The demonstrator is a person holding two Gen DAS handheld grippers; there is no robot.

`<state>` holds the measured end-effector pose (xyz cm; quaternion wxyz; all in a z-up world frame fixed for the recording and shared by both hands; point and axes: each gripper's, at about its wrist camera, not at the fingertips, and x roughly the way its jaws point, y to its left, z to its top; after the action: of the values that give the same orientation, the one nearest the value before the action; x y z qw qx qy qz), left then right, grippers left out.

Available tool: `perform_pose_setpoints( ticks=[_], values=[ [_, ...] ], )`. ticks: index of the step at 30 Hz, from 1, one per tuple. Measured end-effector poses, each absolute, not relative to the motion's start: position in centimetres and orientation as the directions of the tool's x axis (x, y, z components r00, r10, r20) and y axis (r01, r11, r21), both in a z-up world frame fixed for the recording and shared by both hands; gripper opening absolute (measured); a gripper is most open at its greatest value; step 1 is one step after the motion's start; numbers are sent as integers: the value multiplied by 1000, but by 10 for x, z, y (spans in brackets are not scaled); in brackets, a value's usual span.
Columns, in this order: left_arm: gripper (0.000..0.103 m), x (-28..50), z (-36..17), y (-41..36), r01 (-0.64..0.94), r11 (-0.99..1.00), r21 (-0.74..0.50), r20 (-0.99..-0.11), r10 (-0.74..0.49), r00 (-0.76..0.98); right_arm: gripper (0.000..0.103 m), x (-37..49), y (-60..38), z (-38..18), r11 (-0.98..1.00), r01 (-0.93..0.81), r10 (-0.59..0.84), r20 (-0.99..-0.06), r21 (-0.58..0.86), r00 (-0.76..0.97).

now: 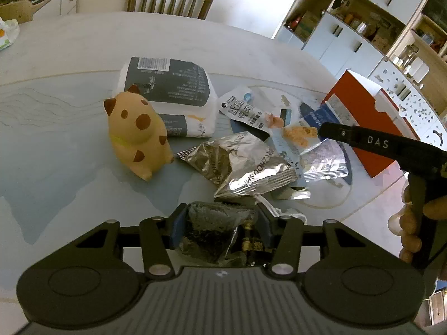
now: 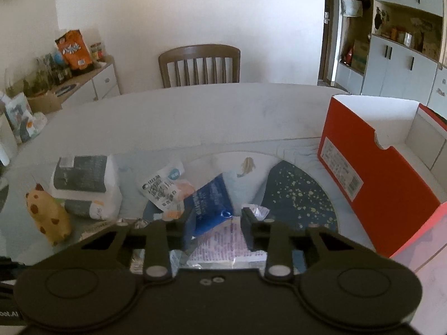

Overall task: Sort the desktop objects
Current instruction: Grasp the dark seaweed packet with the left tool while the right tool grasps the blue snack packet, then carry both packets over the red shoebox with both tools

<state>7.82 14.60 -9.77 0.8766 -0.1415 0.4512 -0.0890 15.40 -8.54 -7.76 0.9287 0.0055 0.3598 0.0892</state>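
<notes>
Going left to right across the desk (image 1: 69,42), you are looking at a spotted toy (image 1: 138,135) standing upright, just in front of a grey-and-white pack (image 1: 167,83) that is lying flat. A crumpled foil bag (image 1: 240,164) is lying beside the toy, touching its right side. Past it, a white sachet (image 1: 243,109) and a blue pouch (image 2: 211,203) are overlapping on a round mat (image 2: 296,195). A red box (image 2: 371,184), open at the top, is standing at the right edge of the pile.

Your left tool (image 1: 220,220) is sitting low over the near end of the clutter, with its jaws partly closed and pressing on a dark crinkled wrapper (image 1: 215,223) between the blue pads.

Your right tool (image 2: 219,217) is reaching in from the right, pointing down at the blue pouch. Its jaws are narrowed, and the pouch's near corner is lying between them; whether the pads are actually pinching it you cannot tell from either view. Your hand (image 1: 410,223) is gripping that tool's handle.
</notes>
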Motion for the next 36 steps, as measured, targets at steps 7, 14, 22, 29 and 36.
perform_pose_setpoints(
  ticks=[7,14,22,29,36],
  values=[
    [47,74,-82,148,29,939,-343,-747,-292,597,19,150,-95,-71,981,-149,192,-663,121,723],
    [35,78,-63,140,55,938,-342,-733,-303,609,13,141,-109,-61,977,-141,214,-651,163,728],
    [33,86,-47,109,107,946,-305,-726,-304,617,11,130,-140,-46,971,-151,237,-632,188,738],
    [33,93,-31,73,112,943,-315,-700,-310,643,11,129,-175,-30,961,-184,274,-602,207,750],
    [33,106,-18,36,126,928,-350,-677,-344,651,9,130,-209,-15,950,-207,306,-580,232,755]
  ],
)
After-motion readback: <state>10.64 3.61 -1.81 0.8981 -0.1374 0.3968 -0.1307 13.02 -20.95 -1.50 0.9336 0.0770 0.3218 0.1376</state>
